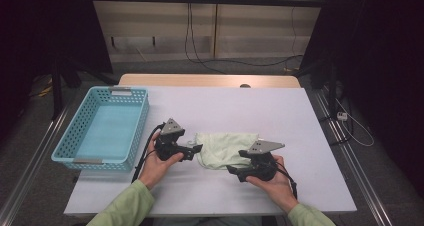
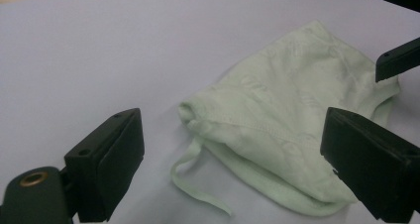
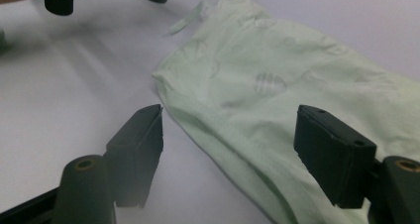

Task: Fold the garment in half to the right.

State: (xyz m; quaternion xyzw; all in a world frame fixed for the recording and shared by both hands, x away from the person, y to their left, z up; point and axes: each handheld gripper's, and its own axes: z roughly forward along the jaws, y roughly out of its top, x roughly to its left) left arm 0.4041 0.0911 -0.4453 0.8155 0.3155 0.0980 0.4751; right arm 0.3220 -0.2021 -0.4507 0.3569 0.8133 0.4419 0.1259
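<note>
A pale green cloth [image 1: 225, 148] is spread on the worktop [image 1: 280, 111] between the left hand-held gripper [image 1: 196, 149] and the right hand-held gripper [image 1: 233, 170]; both are held with jaws spread, nothing pinched.

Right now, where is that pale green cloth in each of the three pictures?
High view: pale green cloth lies mid-table, between both grippers.
Left gripper view: right of centre, drawstring trailing toward the camera.
Right gripper view: centre to right edge.
Shared landmark: the white table.
</note>
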